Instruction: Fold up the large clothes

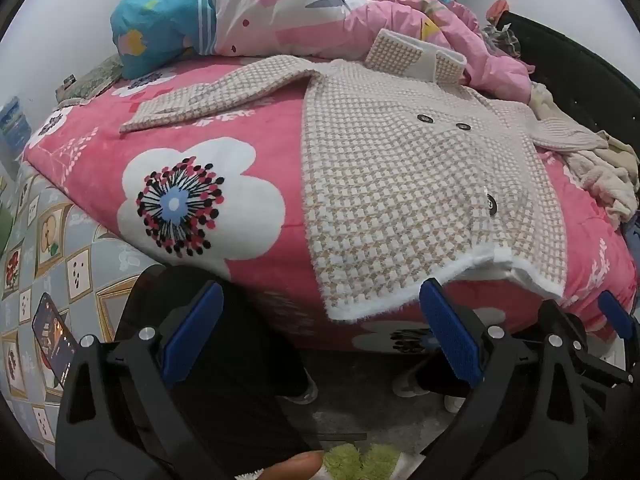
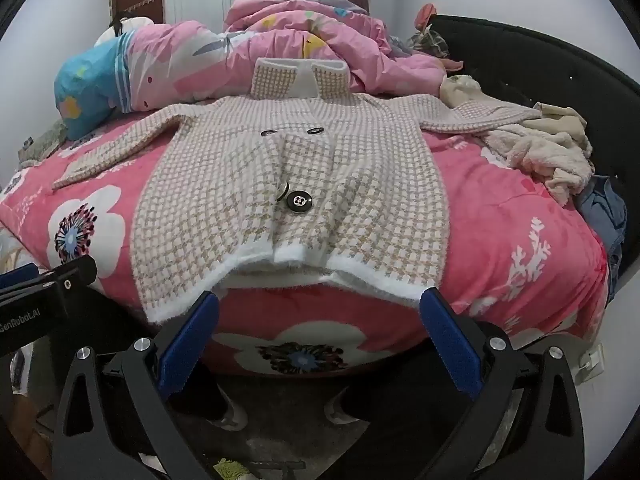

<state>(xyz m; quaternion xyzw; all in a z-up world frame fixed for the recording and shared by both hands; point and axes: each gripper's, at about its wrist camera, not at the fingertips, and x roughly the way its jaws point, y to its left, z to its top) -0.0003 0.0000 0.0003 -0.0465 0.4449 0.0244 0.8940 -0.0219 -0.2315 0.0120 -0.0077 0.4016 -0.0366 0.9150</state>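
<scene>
A beige-and-white houndstooth knit coat [image 1: 400, 184] with dark buttons lies spread face up on the pink floral bed blanket [image 1: 248, 148], sleeves out to both sides, collar toward the far side. Its white hem hangs over the near bed edge. It also shows in the right wrist view [image 2: 296, 176]. My left gripper [image 1: 320, 320] is open and empty, just below the hem's left part. My right gripper [image 2: 320, 328] is open and empty, just below the hem's right part; it also shows at the right edge of the left wrist view [image 1: 616, 316].
A pink quilt [image 1: 320, 12] and a blue pillow [image 1: 160, 28] are heaped at the back of the bed. Loose cream clothes [image 2: 548, 152] lie at the right by a black headboard [image 2: 560, 80]. A phone [image 1: 54, 336] lies at left. Feet stand on the floor below.
</scene>
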